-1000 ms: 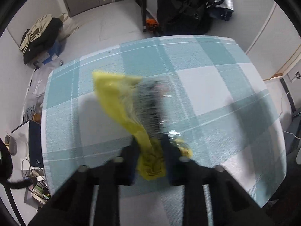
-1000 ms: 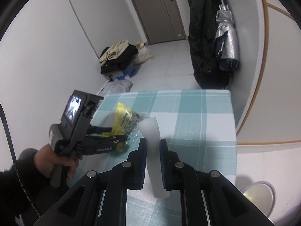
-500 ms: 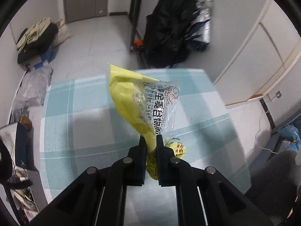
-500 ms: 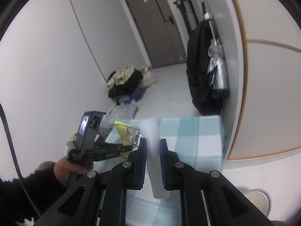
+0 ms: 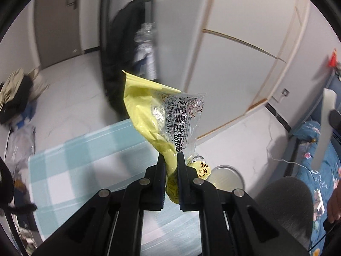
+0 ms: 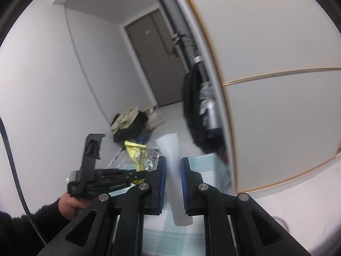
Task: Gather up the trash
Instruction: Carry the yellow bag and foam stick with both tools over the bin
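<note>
Matte black left gripper [image 5: 171,160], thin flat fingers, four round silver screws across linkage at lower frame. Right gripper [image 6: 172,166] same black build, blue ribbed pads [image 6: 162,170], four silver screws. Lower left of right view: bare left hand [image 6: 69,207], black sleeve [image 6: 25,230], black cable [image 6: 15,170] curving along left edge. White lettering on handle, unreadable.
</note>
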A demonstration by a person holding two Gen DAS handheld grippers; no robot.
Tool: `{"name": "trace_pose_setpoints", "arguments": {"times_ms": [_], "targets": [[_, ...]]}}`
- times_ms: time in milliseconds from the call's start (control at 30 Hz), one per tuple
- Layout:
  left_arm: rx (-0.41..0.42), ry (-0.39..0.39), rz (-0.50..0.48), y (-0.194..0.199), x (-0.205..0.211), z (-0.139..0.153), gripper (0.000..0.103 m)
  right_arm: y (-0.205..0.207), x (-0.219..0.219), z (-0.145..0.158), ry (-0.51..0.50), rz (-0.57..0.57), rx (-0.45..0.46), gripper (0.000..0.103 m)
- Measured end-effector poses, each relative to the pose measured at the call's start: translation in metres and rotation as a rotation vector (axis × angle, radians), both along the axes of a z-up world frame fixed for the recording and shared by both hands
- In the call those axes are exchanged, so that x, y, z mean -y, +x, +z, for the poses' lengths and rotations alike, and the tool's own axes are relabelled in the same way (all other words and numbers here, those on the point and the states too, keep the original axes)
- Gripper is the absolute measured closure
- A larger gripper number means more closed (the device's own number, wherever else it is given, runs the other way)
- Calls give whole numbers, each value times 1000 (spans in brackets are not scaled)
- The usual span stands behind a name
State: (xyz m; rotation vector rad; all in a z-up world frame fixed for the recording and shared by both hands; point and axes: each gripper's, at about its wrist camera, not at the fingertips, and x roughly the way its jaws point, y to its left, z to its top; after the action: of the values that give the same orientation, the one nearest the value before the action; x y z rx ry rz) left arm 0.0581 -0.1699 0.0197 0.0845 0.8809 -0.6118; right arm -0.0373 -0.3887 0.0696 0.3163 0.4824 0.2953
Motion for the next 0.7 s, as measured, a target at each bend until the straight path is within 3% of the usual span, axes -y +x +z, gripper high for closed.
{"name": "trace_pose_setpoints", "arguments": {"times_ms": [167, 333, 533, 700], "targets": [[18, 14, -82, -4, 45, 4, 98, -11, 46, 4, 25, -102, 5, 90], [-28, 12, -165, -5, 89, -9, 98, -16, 90, -6, 43, -197, -36, 90], [-91, 45, -254, -12, 137, -32, 98, -8, 142, -44, 94, -296, -131, 90], [-138, 104, -307, -9, 166, -56, 98, -1, 182, -96, 163, -363, -246, 90]]}}
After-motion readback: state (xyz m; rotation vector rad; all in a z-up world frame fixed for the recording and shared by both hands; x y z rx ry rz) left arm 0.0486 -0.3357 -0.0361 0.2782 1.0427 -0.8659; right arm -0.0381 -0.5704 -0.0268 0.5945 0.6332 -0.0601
